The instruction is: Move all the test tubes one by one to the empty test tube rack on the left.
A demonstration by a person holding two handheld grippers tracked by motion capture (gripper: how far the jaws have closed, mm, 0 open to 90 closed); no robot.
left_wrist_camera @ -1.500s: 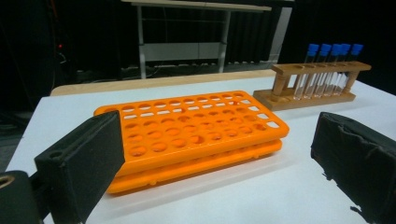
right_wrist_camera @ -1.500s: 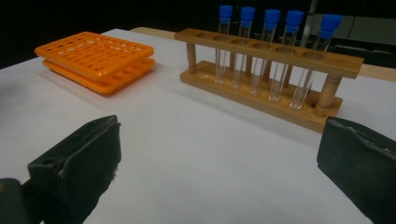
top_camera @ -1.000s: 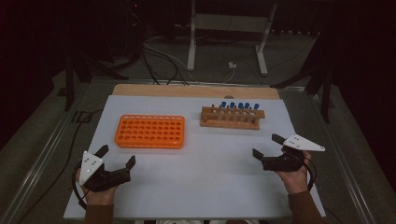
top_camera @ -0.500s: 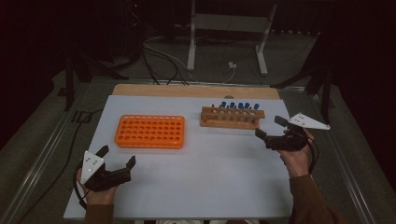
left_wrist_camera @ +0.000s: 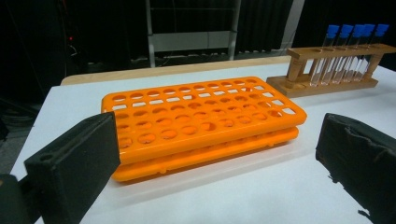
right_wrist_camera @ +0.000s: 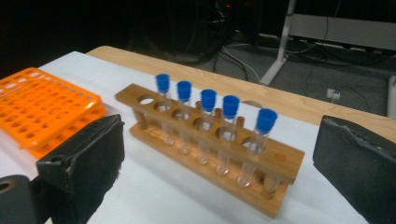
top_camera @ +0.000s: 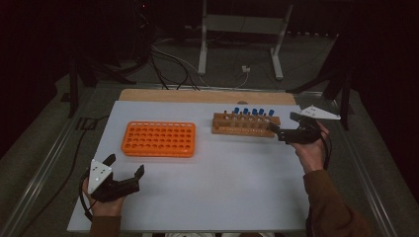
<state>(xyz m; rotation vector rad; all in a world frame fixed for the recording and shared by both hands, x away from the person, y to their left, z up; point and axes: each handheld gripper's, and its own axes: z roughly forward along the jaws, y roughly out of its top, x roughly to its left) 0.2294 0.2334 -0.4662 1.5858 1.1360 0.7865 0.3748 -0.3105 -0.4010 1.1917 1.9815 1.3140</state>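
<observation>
The right gripper (top_camera: 286,126) hovers just beside the right end of the wooden rack (top_camera: 245,125), its padded black fingers (right_wrist_camera: 84,163) spread wide and holding nothing. The rack is two drilled slats on pegs, standing at the far right of the white table (top_camera: 212,182). Five clear glass test tubes (right_wrist_camera: 228,135) with blue caps stand upright in its holes; the leftmost hole is bare. The left gripper (top_camera: 124,170) sits low at the near left, fingers (left_wrist_camera: 74,163) likewise apart and empty, facing the orange plastic rack (left_wrist_camera: 201,123), a flat, glossy grid of round holes.
</observation>
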